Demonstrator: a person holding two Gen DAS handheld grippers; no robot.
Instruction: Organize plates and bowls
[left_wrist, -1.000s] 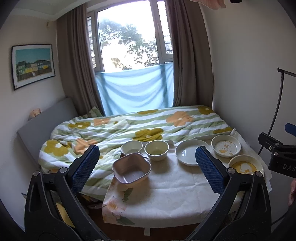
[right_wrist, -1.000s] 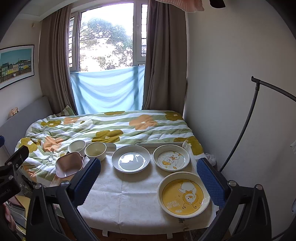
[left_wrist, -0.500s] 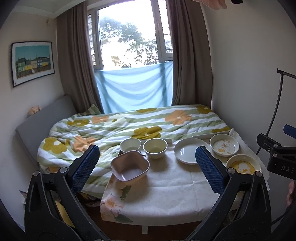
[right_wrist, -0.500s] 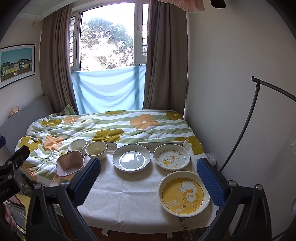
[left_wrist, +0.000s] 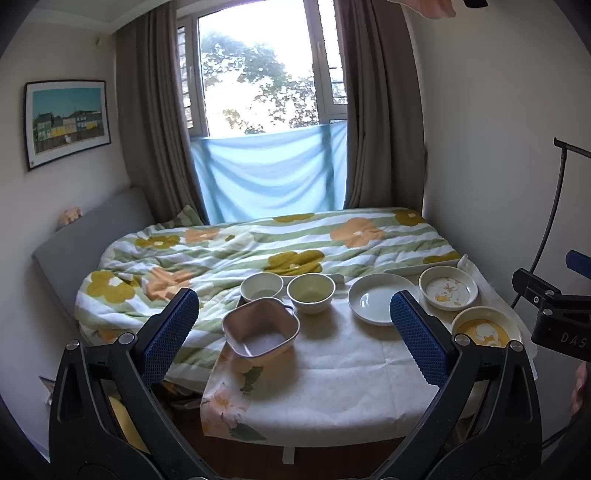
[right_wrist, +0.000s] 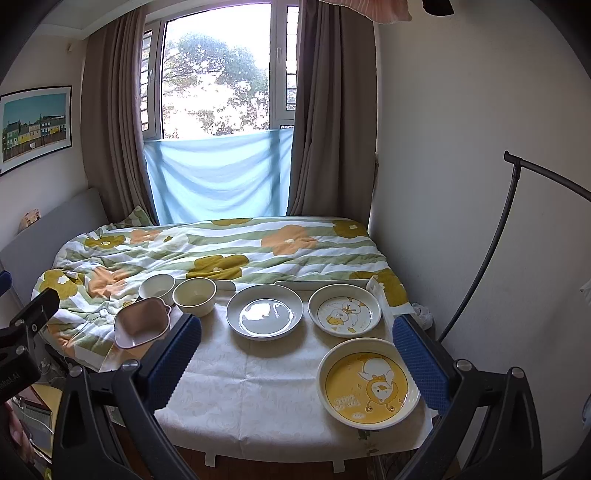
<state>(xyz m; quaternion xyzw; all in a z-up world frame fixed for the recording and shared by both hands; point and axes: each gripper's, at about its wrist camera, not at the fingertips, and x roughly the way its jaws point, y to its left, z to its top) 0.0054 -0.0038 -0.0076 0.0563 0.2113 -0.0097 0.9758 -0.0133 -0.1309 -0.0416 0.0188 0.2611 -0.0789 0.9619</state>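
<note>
- I am looking at a small bedroom: a table (right_wrist: 258, 384) under a white cloth stands against the foot of a flowered bed, with a curtained window behind.
- My left claw (left_wrist: 295, 332) is spread wide and holds nothing; the pink square bowl (left_wrist: 260, 332) sits just ahead between its fingers, and two cream round bowls (left_wrist: 311, 293) stand beyond it.
- My right claw (right_wrist: 295, 354) is also wide and empty; the yellow duck plate (right_wrist: 368, 382) lies ahead toward its right finger, the white duck plate (right_wrist: 344, 309) and the plain white plate (right_wrist: 264, 311) farther ahead.
- I judge all of it glazed ceramic: stiff, fairly heavy, slick and breakable.
- I would pinch each piece at the rim, one finger inside and one outside, squeezing firmly, since flat plates give little else to grip.
</note>
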